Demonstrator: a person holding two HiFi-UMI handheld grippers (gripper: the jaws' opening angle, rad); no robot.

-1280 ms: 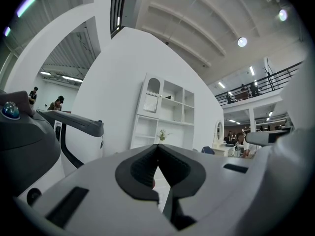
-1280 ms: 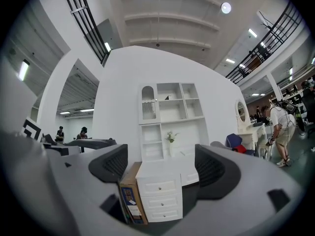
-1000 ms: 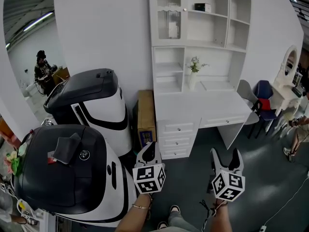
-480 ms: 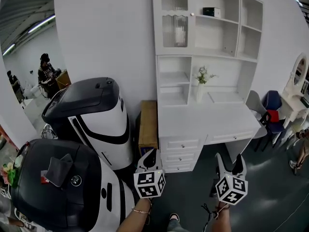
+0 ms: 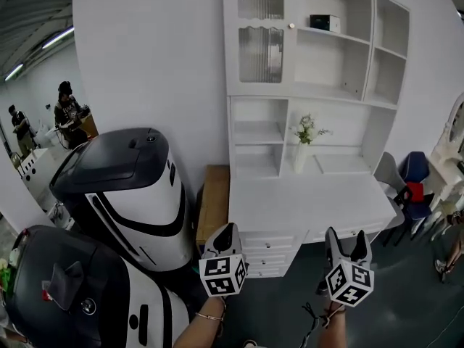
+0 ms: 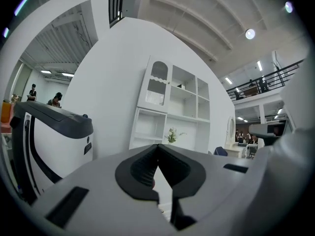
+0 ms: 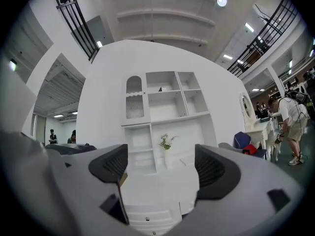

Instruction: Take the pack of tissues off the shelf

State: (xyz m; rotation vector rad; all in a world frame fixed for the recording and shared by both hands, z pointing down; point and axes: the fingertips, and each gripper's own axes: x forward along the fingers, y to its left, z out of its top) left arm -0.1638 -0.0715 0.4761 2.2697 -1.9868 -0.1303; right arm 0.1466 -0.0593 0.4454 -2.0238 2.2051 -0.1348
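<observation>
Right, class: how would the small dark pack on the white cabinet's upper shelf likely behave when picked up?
The small dark pack looks boxy and sits flat, so it probably won't roll. It is small against its white shelf, so likely light. Stiffness can't be judged from here.

Near machine, black top and white body, sits left of the left gripper. Far machine is behind it. Brown box is just ahead of that gripper. Flower vase is farther ahead. Grey chair and blue chair are ahead-right of the right gripper. Two people are far left.
</observation>
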